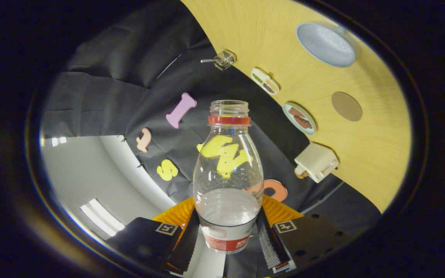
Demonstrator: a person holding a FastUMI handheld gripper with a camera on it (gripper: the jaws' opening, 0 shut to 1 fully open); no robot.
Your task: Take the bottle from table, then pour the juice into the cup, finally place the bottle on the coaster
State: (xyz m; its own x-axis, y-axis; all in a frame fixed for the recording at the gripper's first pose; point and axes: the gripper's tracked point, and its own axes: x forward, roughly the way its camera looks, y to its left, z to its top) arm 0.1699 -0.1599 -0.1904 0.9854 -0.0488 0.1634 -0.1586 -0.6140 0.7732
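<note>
**Bottle gripped, table tilted beyond**

The gripper [228, 235] is clamped on a clear plastic bottle [227, 170], a finger pressing each side of its labelled lower body. The bottle stands straight out between the fingers, capless, its red neck ring and open mouth pointing away from the camera. The view is steeply tilted, so the wooden table [361, 154] runs up beside the bottle. On it, nearest the bottle, sits a small white box [317, 162]; farther off lie a plate with food [299, 118], a round brown coaster [346, 106], a small snack tray [265, 81], a wire basket [223, 60] and, farthest away, the cup [326, 44], seen from above.
</note>
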